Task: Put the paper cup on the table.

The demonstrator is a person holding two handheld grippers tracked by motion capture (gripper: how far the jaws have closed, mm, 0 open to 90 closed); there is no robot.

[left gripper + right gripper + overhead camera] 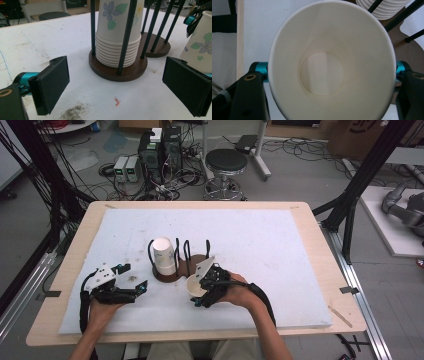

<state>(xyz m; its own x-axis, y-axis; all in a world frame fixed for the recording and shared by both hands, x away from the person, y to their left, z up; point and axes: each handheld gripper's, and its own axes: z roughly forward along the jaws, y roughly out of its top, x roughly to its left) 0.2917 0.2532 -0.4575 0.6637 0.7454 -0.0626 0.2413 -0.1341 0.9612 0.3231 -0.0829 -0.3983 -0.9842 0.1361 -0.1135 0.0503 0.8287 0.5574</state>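
Table: the white mat (280, 245) covers most of the wooden top and gives a flat, bare working area in front of the person.
Holder: a brown-based rack (172, 270) with black upright rods stands mid-table, within reach of both hands; the rods keep a column of cups from toppling.
Stack: nested flower-print paper cups (117, 37) sit upside down on the nearer round base, rims down, so each cup can be lifted off over the rods.
Second base: the other round base (160, 46) of the rack stands just behind, with no cups visible between the lower parts of its rods.
Left gripper: the left gripper (136, 280) hovers just left of the rack, its tongs wide apart and holding nothing; it looks ready to steady or take a cup.
Right gripper: the right gripper (202, 290) has its tongs clamped on the single cup, one jaw at each side of the wall.
Single cup: the loose paper cup (332, 65) is held just in front of the rack, tilted with its mouth toward the gripper's camera, probably freshly separated or about to be set down.
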